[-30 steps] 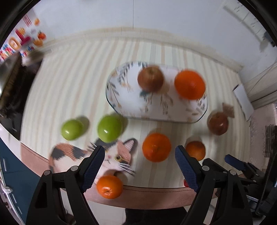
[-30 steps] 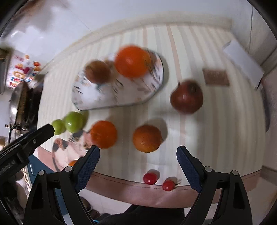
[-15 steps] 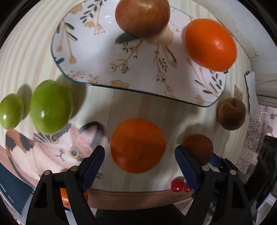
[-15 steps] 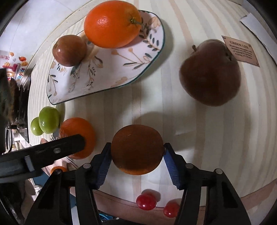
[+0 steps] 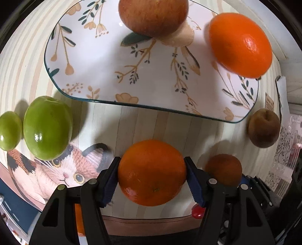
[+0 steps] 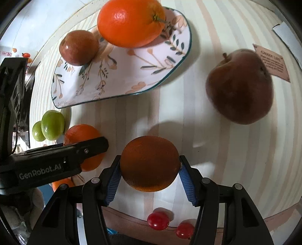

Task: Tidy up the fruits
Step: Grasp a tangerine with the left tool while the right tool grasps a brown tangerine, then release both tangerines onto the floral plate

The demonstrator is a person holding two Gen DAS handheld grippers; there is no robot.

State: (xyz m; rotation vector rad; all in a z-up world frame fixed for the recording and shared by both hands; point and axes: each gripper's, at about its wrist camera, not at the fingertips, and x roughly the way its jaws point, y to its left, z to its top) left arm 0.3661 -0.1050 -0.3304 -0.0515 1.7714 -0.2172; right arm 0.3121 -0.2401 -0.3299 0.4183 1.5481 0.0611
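My left gripper is shut on a bright orange on the striped cloth. My right gripper is shut on a darker orange, which also shows in the left wrist view. A flowered plate lies ahead, holding a red apple and a big orange. Two green fruits lie left of the left gripper. A dark red apple lies right of the plate. The left gripper arm crosses the right wrist view.
Two cherry tomatoes lie near the table's front edge. A small orange sits low at the left edge. A paper card lies beyond the dark apple. The cloth has a cat picture.
Both grippers came down to the table. The left one has closed on the bright orange; the right one had closed on the darker orange half a second ago.
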